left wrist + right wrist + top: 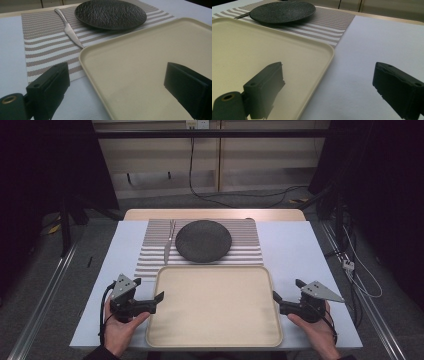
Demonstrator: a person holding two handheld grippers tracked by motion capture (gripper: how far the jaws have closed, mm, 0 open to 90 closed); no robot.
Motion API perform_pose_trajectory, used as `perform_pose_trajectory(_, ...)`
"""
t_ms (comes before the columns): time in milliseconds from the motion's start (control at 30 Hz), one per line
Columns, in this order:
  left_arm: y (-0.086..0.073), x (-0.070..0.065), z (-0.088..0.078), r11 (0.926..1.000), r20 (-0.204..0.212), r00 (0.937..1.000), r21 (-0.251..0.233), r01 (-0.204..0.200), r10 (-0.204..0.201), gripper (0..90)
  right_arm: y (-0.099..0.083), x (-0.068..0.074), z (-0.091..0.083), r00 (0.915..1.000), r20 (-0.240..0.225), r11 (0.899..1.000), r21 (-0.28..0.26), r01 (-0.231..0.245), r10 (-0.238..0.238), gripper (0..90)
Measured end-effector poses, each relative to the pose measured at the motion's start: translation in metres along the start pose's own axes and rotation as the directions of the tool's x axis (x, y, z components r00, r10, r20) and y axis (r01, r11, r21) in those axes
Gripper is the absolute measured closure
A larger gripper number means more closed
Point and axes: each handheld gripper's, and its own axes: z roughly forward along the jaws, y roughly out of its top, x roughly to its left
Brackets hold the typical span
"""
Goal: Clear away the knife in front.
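High view: beige tray (pixel 215 307) on the near half of a white table (pixel 295 250), rectangular with rounded corners and a low raised rim, smooth, matte, nothing in it. Behind it, touching or just under its far edge, a woven mat (pixel 245 251) striped brown and white. On the mat, a round dark plate (pixel 203 240) with a pebbled surface, bare, and just left of it a silvery knife (pixel 168 245) lying along the mat, tip toward the tray. Left gripper (pixel 159 296) held in the left hand (pixel 119 330) at the tray's left rim, jaws spread wide and holding nothing; in the left gripper view one jaw over the table, the other over the tray's floor, the rim (pixel 86 65) running between them. Contact with the tray impossible to tell. Right gripper (pixel 276 296) held in the right hand (pixel 316 332) at the tray's right rim, jaws likewise wide apart and empty; in the right gripper view one jaw above the tray, the other above the bare table. Jaws black, blocky, flat-faced.
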Motion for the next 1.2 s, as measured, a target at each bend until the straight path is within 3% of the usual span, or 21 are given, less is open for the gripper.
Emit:
perform_pose_trajectory(233,0.003,0.002,0.005,0.9995,0.009,1.0,0.032,0.004,-0.004,6.3,0.0,0.0,0.002,1.0,0.0,1.0,0.011,-0.003,0.003,9.1)
perform_pose_trajectory(400,0.009,0.002,0.006,0.9997,0.012,0.9999,0.025,0.002,-0.003,6.5,0.0,0.001,0.002,1.0,0.0,1.0,0.01,-0.006,0.006,9.1)
perform_pose_trajectory(767,0.023,0.007,0.021,0.9976,0.078,0.9969,0.069,0.009,-0.014,5.3,0.0,0.001,0.005,0.9999,-0.01,1.0,0.021,-0.003,0.003,9.1)
perform_pose_trajectory(867,0.026,0.01,0.026,0.9981,0.083,0.9965,0.061,0.009,-0.014,6.2,0.001,0.002,0.005,0.9999,-0.011,1.0,0.024,0.006,-0.006,9.1)
perform_pose_trajectory(1000,0.032,0.012,0.032,0.9967,0.055,0.9985,0.081,-0.004,-0.001,8.2,0.001,0.003,0.006,0.9998,-0.019,1.0,0.026,0.01,-0.01,9.1)
perform_pose_trajectory(1133,0.036,0.015,0.035,0.997,0.053,0.9986,0.077,-0.008,0.003,8.8,0.001,0.003,0.006,0.9998,-0.021,1.0,0.027,0.007,-0.007,9.1)
perform_pose_trajectory(1200,0.038,0.019,0.037,0.997,0.046,0.9989,0.077,0.005,-0.009,8.4,0.001,0.003,0.007,0.9997,-0.022,1.0,0.027,0.006,-0.005,9.1)
